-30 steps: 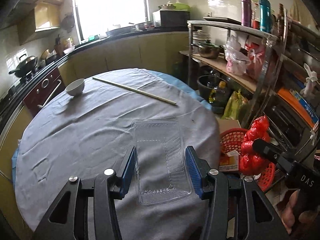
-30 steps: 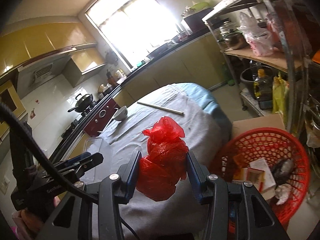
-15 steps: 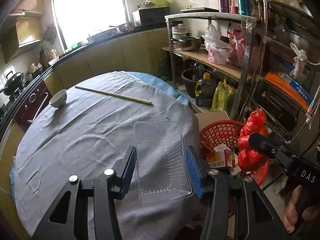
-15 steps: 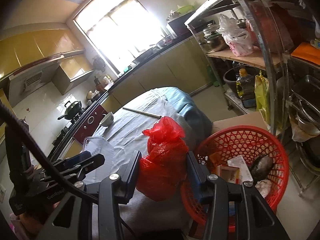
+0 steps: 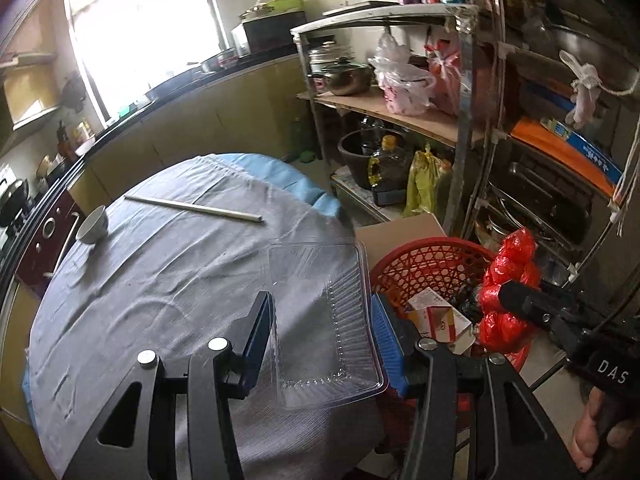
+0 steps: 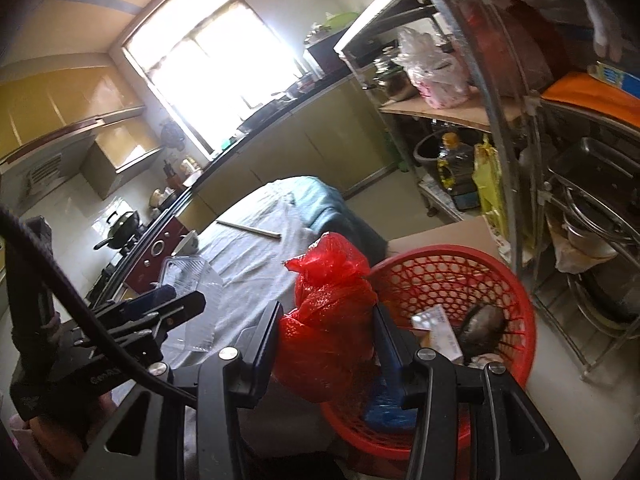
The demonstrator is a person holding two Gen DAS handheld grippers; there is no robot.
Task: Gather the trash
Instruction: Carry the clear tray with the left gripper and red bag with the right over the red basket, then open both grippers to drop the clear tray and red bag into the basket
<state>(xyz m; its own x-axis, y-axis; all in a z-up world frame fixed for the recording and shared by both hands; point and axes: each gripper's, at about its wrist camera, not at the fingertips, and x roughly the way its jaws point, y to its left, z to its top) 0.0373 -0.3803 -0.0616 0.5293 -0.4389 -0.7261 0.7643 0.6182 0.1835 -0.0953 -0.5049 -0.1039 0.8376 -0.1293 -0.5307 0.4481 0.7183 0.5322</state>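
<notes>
Between the right gripper's (image 6: pixel 326 338) jaws sits a red plastic bag (image 6: pixel 330 320), squeezed tight, just over the red basket (image 6: pixel 516 300). Left gripper (image 5: pixel 322 330) pinches a clear plastic tray (image 5: pixel 320 312) above the bench (image 5: pixel 160 280). Next, both should drop into the basket.

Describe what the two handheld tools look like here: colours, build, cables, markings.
Both match: black angular frames with silver bolts and blue ribbed pads. From the right wrist view, a thick black cable arcs over the left tool, whose body bears faint, unreadable lettering. From the left wrist view, the right tool shows white "DAS" on its black body. Bare fingers grip it; no sleeves visible.
</notes>
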